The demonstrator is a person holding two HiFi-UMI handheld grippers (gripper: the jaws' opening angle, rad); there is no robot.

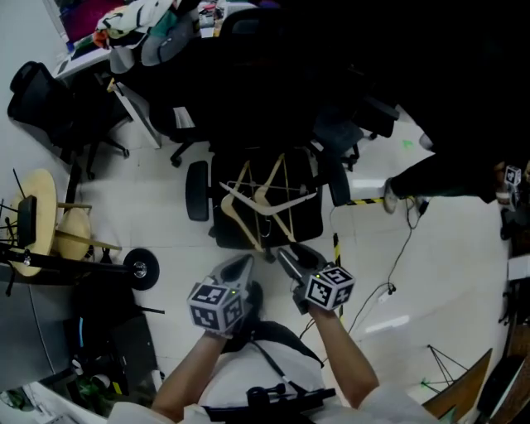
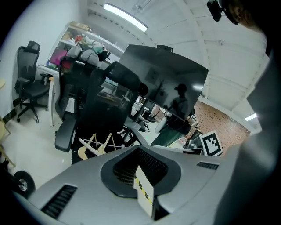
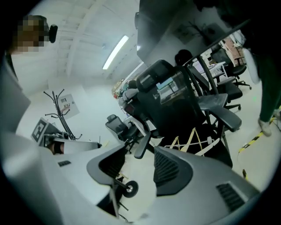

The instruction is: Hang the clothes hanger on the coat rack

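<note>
Several pale wooden clothes hangers (image 1: 265, 199) lie in a loose pile on the seat of a black office chair (image 1: 308, 222) just ahead of me. They also show in the left gripper view as hangers (image 2: 99, 145) and in the right gripper view as hangers (image 3: 193, 143). My left gripper (image 1: 240, 263) is short of the seat's near edge, its jaws together with nothing between them (image 2: 140, 151). Beside it, my right gripper (image 1: 291, 255) stands open and empty; bare floor shows in its gap (image 3: 140, 154). A black coat rack (image 3: 59, 107) stands by the wall, off to the left in the right gripper view.
A second black office chair (image 1: 37, 95) and a cluttered desk (image 1: 141, 25) are at the far left. A wooden piece (image 1: 37, 219) and a small wheel (image 1: 141, 267) lie left of me. A person's leg (image 1: 414, 182), striped floor tape (image 1: 364, 201) and cables (image 1: 397, 281) are on the right.
</note>
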